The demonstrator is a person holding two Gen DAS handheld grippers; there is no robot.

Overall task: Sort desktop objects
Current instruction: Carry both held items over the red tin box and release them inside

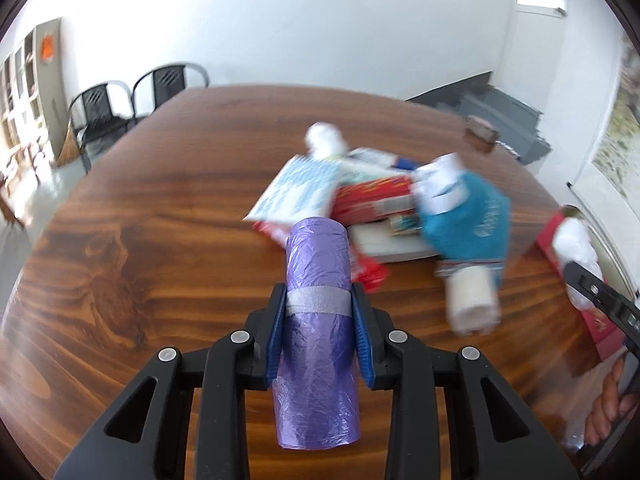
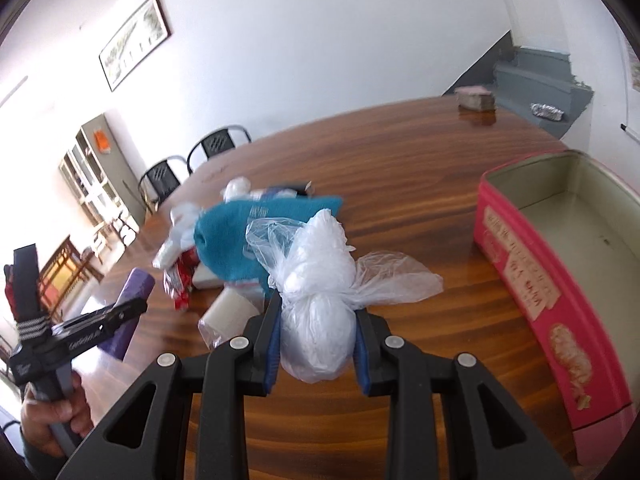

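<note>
My left gripper (image 1: 319, 296) is shut on a purple roll of plastic bags (image 1: 318, 280) with a grey band, held above the wooden table (image 1: 140, 220). My right gripper (image 2: 317, 300) is shut on a white bundle in clear plastic (image 2: 320, 280), lifted off the table. Beyond them lies a pile: a teal glove (image 1: 476, 216), a red packet (image 1: 372, 200), a blue-patterned white packet (image 1: 298, 192) and a white roll (image 1: 472, 300). In the right wrist view the left gripper (image 2: 120, 312) appears at the left, clamped on the purple roll (image 2: 136, 284).
An open pink tin box (image 2: 520, 264) stands on the table at the right, with bare metal inside. A small brown block (image 2: 476, 98) sits at the table's far edge. Two black chairs (image 1: 132, 100) stand beyond the table. A person's hand (image 2: 52, 420) holds the left gripper's handle.
</note>
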